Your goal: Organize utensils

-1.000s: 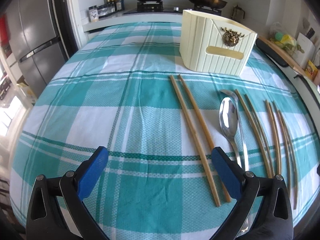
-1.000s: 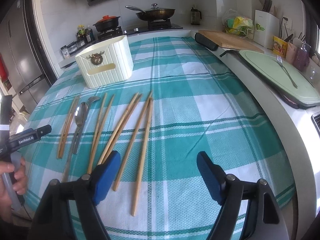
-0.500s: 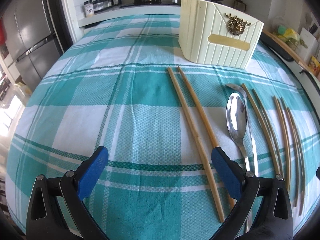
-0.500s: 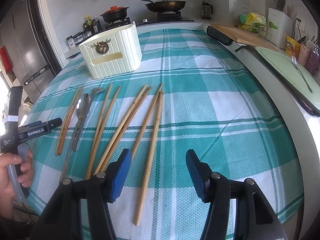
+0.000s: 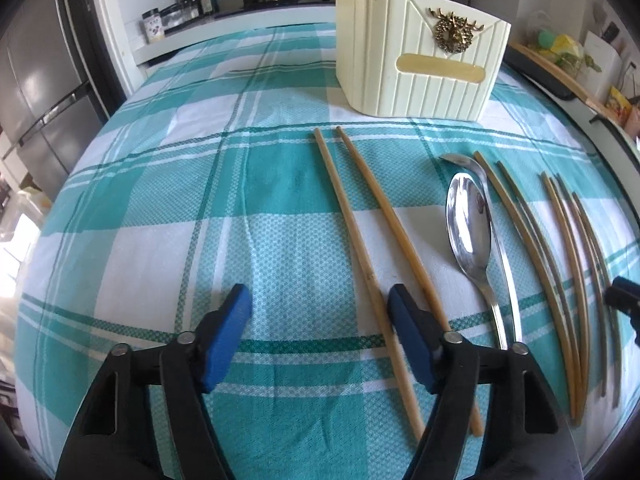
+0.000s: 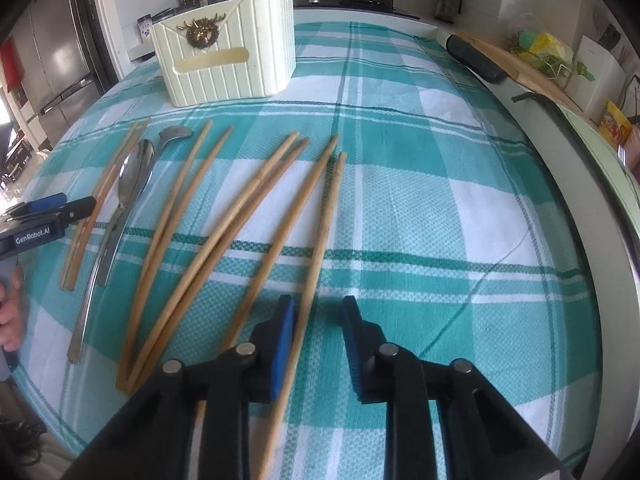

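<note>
While closing, chopstick (image 6: 320, 240) between right gripper (image 6: 316, 340)

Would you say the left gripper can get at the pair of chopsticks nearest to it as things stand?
Probably yes: the left gripper, jaws closing, hangs just beside that chopstick pair, its right pad over them, nothing between; it only needs a small shift right.

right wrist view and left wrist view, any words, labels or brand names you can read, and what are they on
"GenRobot.AI": white print on the black body of the left gripper, seen in the right wrist view.
Jars and bottles by the stove: labels too small and blurred to read.
Yellow packet on the counter: print too blurred to read.
Cream utensil holder: only a blank plate and a brass ornament, no text.
</note>
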Demonstrator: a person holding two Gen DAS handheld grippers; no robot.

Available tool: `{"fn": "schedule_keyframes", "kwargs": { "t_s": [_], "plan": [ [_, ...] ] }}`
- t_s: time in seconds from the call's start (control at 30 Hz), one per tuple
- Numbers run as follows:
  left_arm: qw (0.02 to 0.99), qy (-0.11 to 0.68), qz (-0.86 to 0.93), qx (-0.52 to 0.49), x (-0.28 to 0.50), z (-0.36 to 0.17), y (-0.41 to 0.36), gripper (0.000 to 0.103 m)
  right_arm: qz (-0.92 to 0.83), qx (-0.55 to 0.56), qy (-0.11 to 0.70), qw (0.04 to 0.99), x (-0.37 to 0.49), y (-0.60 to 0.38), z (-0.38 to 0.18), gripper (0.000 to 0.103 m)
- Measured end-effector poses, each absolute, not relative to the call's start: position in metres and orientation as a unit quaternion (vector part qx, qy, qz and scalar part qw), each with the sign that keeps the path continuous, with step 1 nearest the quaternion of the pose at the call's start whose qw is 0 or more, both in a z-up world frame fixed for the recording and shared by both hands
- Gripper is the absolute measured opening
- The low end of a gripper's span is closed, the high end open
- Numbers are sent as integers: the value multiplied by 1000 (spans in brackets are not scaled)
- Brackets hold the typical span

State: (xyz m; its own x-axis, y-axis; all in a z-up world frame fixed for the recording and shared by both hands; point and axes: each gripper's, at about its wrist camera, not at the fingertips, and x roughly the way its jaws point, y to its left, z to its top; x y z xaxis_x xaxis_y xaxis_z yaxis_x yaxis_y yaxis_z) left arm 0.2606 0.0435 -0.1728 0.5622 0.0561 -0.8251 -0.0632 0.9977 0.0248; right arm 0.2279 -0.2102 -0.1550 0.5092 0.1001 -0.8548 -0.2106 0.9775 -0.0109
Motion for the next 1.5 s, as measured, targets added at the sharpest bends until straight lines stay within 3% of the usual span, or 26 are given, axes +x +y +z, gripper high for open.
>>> {"fn": "schedule_keyframes", "kwargs": {
  "t_s": [0.07,0.1,0.17,0.23,0.43,0.5,0.57,0.63,0.93,1.13,1.33,1.5],
  "plan": [
    [882,470,19,-9,258,-171,42,36,93,-51,491,865,239,-211,-155,21],
    [882,471,20,-6,257,-170,41,31,94,-49,492,864,244,-212,-154,19],
    [881,473,17,-4,253,-170,40,10,96,-45,496,862,253,-212,-154,17],
    [879,477,13,-7,247,-170,42,7,97,-44,499,860,260,-212,-154,16],
    [870,492,-5,-11,226,-168,45,8,104,-49,515,849,263,-213,-154,16],
    [869,495,-11,-11,232,-167,47,18,110,-48,520,845,266,-214,-155,16],
    [872,489,-6,-4,241,-166,50,40,116,-46,525,842,271,-214,-155,16],
    [872,490,-12,5,254,-166,51,46,124,-46,529,838,279,-215,-155,16],
    [858,511,-55,22,325,-170,53,46,132,-39,546,827,327,-215,-155,16],
    [842,531,-89,-1,367,-169,63,44,114,-58,550,825,350,-205,-156,14],
    [837,539,-87,-35,387,-170,74,9,105,-51,547,829,352,-206,-155,9],
    [841,530,-86,-58,389,-169,76,5,111,-19,536,837,357,-214,-153,6]
  ]
}}
